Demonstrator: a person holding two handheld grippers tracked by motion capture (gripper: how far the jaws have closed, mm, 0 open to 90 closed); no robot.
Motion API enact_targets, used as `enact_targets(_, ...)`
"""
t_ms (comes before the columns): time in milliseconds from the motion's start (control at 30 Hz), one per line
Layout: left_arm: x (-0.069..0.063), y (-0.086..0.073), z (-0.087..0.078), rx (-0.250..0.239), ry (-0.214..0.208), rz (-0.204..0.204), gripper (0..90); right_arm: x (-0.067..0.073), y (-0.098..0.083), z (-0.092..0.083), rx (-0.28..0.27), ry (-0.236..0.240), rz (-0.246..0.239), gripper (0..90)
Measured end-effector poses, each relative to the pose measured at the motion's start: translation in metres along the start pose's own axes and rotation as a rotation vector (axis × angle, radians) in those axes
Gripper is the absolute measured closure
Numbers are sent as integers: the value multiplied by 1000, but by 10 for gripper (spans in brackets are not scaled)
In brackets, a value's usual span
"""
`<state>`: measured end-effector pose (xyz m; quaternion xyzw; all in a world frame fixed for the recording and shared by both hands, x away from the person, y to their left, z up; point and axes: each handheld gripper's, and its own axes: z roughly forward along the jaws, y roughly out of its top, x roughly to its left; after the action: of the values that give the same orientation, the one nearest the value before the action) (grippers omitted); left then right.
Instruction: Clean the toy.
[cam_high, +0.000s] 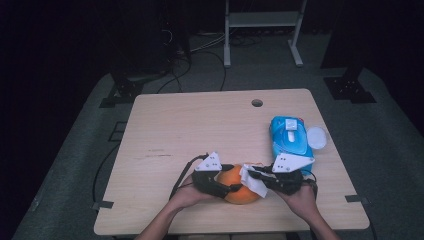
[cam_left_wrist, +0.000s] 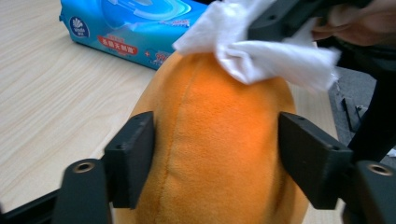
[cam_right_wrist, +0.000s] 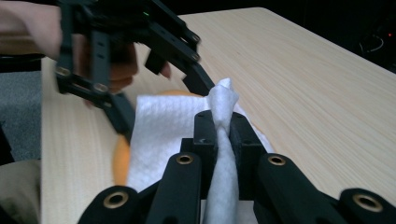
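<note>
the orange plush toy (cam_high: 239, 187) sits near the front edge of the tabletop (cam_high: 200, 130), toward its right half, so both hands can reach it. the left gripper (cam_high: 226, 184) brackets it from the left: in the left gripper view its two black pads stand on either flank of the toy (cam_left_wrist: 215, 140), at most lightly touching the nap, not squeezing, which looks like a way to steady it while it is wiped. the right gripper (cam_high: 255, 175) has its jaws pressed together on a white wet wipe (cam_right_wrist: 223, 140), a twisted fold pinched between the pads, the loose sheet draped over the toy's top. the toy is soft, fuzzy and rounded with a sewn seam; the wipe is thin and crumpled. a glossy blue wipes pack (cam_high: 290, 137) lies toward the right edge, its lid open.
</note>
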<state>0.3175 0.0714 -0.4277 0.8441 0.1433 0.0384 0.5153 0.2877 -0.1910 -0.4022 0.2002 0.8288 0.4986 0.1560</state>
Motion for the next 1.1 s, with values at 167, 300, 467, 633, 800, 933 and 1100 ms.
enact_targets(167,9,-2,-7,-4,-1,-50,215,-16,-7,-3,-12,-51,33,823)
enact_targets(300,9,-3,-4,-6,20,-64,355,-14,-4,-1,-20,-65,30,824)
enact_targets(467,6,-2,-2,10,42,-69,372,6,7,14,-41,-6,-30,824)
enact_targets(633,8,-4,-5,3,31,-68,349,2,7,14,-14,-36,-51,824)
enact_targets(800,7,-3,-3,-6,0,-64,306,-10,-1,5,-23,-64,-11,823)
enact_targets(933,8,-3,-4,3,13,-50,377,-10,-1,6,-23,-67,-9,823)
enact_targets(1100,12,-5,-6,37,37,-56,401,-1,2,8,-28,-49,-34,823)
